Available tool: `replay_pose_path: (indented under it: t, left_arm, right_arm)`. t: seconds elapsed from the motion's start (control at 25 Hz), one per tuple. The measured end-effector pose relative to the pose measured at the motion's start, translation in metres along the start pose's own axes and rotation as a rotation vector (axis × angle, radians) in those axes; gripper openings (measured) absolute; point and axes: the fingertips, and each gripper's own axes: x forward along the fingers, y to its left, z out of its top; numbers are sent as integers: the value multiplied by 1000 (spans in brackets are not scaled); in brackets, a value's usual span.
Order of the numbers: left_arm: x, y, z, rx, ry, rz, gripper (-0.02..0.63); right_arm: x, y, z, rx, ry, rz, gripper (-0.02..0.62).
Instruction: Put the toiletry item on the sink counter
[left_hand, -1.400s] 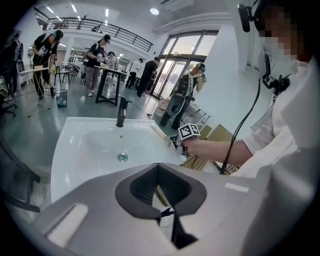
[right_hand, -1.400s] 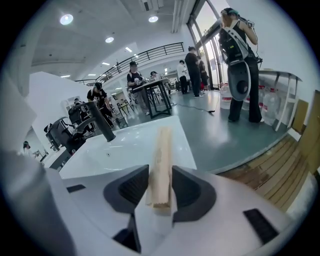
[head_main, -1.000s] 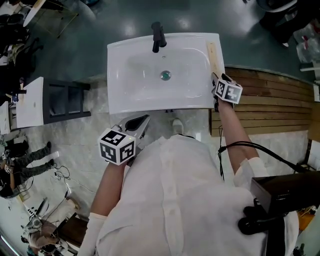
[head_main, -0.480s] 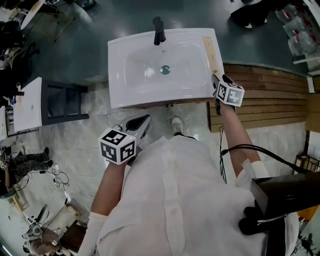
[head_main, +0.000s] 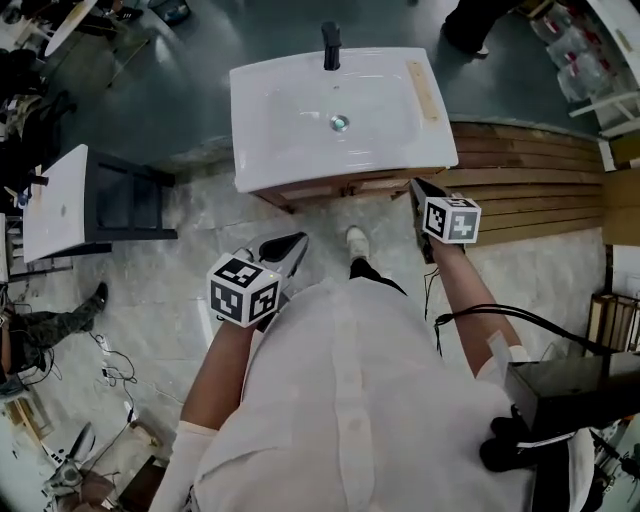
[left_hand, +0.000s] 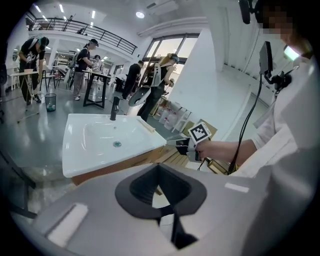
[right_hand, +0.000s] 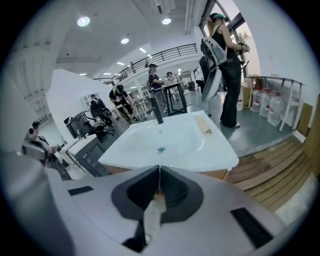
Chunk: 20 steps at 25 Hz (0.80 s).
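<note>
The toiletry item (head_main: 422, 90), a slim beige stick, lies along the right rim of the white sink counter (head_main: 260, 150); it also shows in the right gripper view (right_hand: 206, 129) and the left gripper view (left_hand: 146, 125). My right gripper (head_main: 417, 186) hangs below the counter's front right corner, clear of it, jaws shut with nothing between them (right_hand: 159, 167). My left gripper (head_main: 290, 246) sits lower left over the marble floor, shut and empty (left_hand: 158, 166).
A black faucet (head_main: 331, 45) stands at the basin's back. A wooden slat platform (head_main: 540, 180) lies to the right, a dark shelf unit (head_main: 125, 205) with a white panel (head_main: 55, 205) to the left. Cables trail on the floor at left. People stand at tables beyond (left_hand: 82, 60).
The view has drawn back from the sink. My right gripper left the counter's right rim, dropped below the front edge and shut. The beige item stays on the rim.
</note>
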Motion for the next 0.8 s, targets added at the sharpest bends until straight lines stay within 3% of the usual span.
replay_pose_path:
  t: [0.32, 0.8]
  left_arm:
    - [-36, -14, -54, 7, 5, -59, 6]
    - [-60, -49, -98, 62, 25, -144, 6]
  right_arm:
    - [-50, 112, -58, -43, 33, 143, 6]
    - [-102, 182, -105, -95, 31, 157, 6]
